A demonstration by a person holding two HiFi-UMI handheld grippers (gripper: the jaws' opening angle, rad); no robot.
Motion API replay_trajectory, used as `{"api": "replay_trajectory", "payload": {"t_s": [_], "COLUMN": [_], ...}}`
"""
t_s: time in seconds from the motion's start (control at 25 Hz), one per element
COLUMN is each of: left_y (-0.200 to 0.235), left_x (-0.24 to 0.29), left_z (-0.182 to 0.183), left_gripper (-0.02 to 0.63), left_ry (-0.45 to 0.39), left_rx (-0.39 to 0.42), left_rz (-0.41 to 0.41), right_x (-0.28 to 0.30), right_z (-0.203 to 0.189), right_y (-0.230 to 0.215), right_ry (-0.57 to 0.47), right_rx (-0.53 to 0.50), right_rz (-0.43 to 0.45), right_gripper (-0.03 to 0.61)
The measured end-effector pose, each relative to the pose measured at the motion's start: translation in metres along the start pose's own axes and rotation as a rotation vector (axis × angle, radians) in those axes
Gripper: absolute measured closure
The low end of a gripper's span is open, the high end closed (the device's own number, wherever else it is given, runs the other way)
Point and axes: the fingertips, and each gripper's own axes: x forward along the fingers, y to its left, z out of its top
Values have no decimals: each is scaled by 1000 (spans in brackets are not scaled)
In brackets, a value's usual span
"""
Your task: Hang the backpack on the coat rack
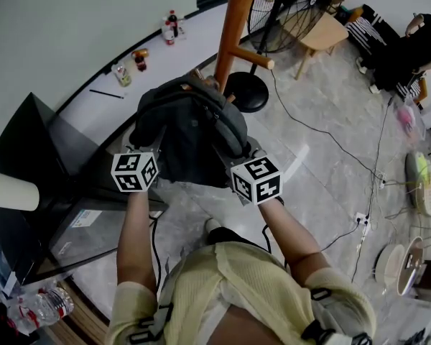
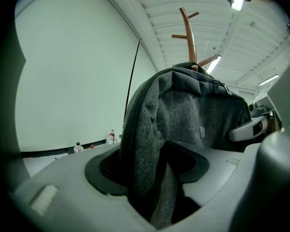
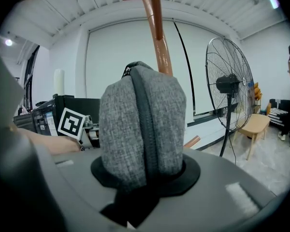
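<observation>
So the backpack [image 1: 190, 131] is up against the pole of the coat rack [image 1: 233, 27]. Its top sits right at the pole, with the upper pegs sticking out above it, and I honestly can't tell if its loop is over a peg. My left claw [image 1: 145, 144] is on the side of the bag nearer the wall. In the left gripper view the jaws stand pretty wide, with a fold of the grey fabric [image 2: 193, 110] just hanging down between them. There's a dark gap next to the fabric, so it's not being squeezed. My right claw [image 1: 241, 148] is on the other side. In the right gripper view the zippered edge of the bag [image 3: 142, 124] fills the whole space between the pads, which press on it from both sides. Both claws point a bit downward, roughly level with each other. Beyond the rack, a big standing fan [image 1: 284, 9] is on the floor [image 1: 330, 171] with a wooden chair [image 1: 322, 34] just beside it. A few bottles [image 1: 171, 27] are lined up at the foot of the wall.
</observation>
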Motion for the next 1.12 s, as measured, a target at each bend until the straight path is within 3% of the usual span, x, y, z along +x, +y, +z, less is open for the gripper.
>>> {"api": "replay_trajectory", "payload": {"t_s": [0.24, 0.64, 0.84, 1.12], "left_y": [6, 8, 4, 5], "left_x": [3, 14, 23, 28], "left_z": [4, 3, -3, -6], "left_gripper": [334, 348, 348, 331], "left_ry": [8, 110, 160, 142], "left_rx": [5, -16, 24, 24], "left_rz": [37, -25, -28, -21], "right_x": [1, -1, 0, 2], "right_z": [-2, -2, -10, -13], "right_y": [4, 19, 18, 9], "right_ry": [-2, 38, 57, 41], "right_rx": [18, 109, 176, 140], "right_rz": [4, 14, 6, -13], "right_gripper": [431, 442, 445, 439]}}
